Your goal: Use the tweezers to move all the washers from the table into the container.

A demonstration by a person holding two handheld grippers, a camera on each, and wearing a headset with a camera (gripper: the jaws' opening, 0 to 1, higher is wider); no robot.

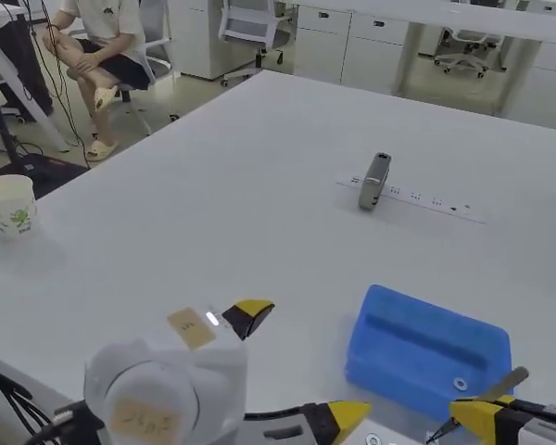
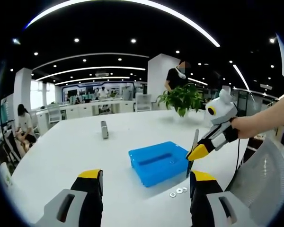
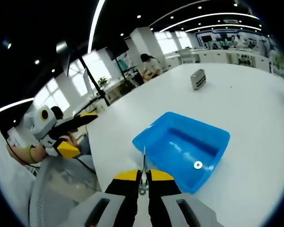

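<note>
A blue container [image 1: 426,348] sits near the table's front edge, with one washer [image 1: 460,383] inside it. In the right gripper view the same washer [image 3: 198,165] lies on the floor of the container [image 3: 184,146]. My right gripper [image 3: 144,176] is shut on the tweezers [image 3: 144,161], whose tips point down just in front of the container. Three washers [image 2: 179,191] lie on the table by the container's [image 2: 158,161] near corner, below the tweezers [image 2: 193,153]. My left gripper [image 1: 299,366] hovers open and holds nothing, left of the container.
A grey metal block [image 1: 375,179] lies on a white strip further back on the table. A paper cup [image 1: 9,204] stands at the far left edge. A person [image 1: 97,42] sits beyond the table's left corner. A potted plant [image 2: 182,99] stands past the table.
</note>
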